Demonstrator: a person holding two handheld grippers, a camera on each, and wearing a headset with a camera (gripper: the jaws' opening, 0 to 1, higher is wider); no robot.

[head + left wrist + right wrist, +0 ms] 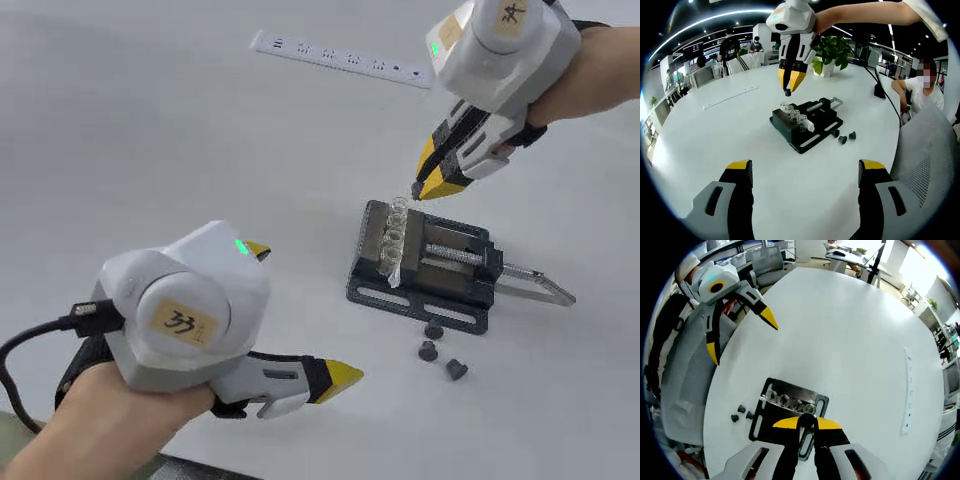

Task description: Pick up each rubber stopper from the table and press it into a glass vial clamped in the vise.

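Left tongs sit closest, jaws spread wide and empty, hovering above the tabletop well apart from the work.

One dark rubber stopper is pinched between the yellow tips of the right tongs, which are narrowed right down on it. In the left gripper view it hangs just above the far end of the row of glass vials, not yet touching a mouth as far as I can tell. The vials stand upright in a line, clamped between the jaws of the black vise. From the right gripper view their mouths look clear and unplugged, though the one under the tongs is partly hidden.

Three loose stoppers lie in a small cluster on the tabletop just beside the vise base, on the near side. A white power strip lies far off toward the back.

By my reading the task is at its start: no vial looks sealed, the first stopper is held ready for pressing in, and three more are left to pick up and seat.
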